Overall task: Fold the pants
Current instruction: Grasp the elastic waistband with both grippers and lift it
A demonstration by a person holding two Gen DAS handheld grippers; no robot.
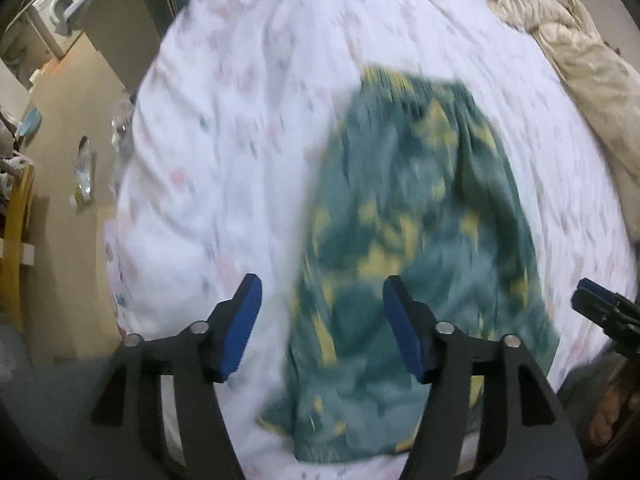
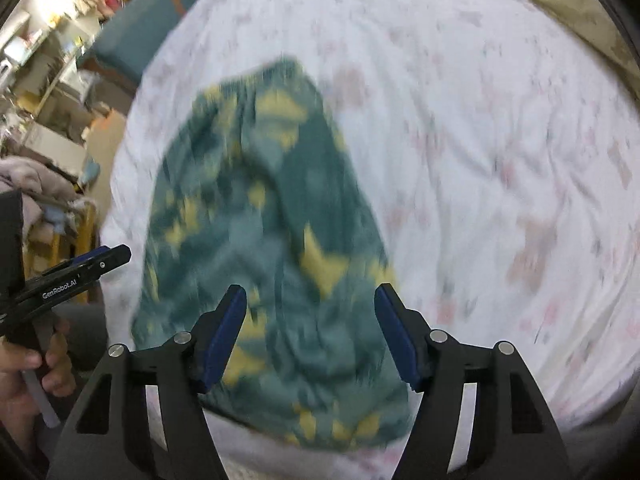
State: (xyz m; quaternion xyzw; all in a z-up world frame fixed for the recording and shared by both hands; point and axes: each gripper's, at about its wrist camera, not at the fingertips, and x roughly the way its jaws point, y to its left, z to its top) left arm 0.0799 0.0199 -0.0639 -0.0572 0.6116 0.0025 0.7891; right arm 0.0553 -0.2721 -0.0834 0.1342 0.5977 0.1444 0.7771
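Observation:
Teal pants with yellow shapes lie flat on the white patterned bed sheet, waistband at the far end. My left gripper is open and empty above the pants' near left edge. In the right wrist view the pants lie left of centre, and my right gripper is open and empty above their near end. The right gripper shows at the right edge of the left wrist view; the left gripper shows at the left edge of the right wrist view. Both views are motion-blurred.
A beige duvet is bunched at the bed's far right. A teal cushion lies at the far left corner of the bed. The beige floor with small clutter, a yellow chair and shelves lie left of the bed.

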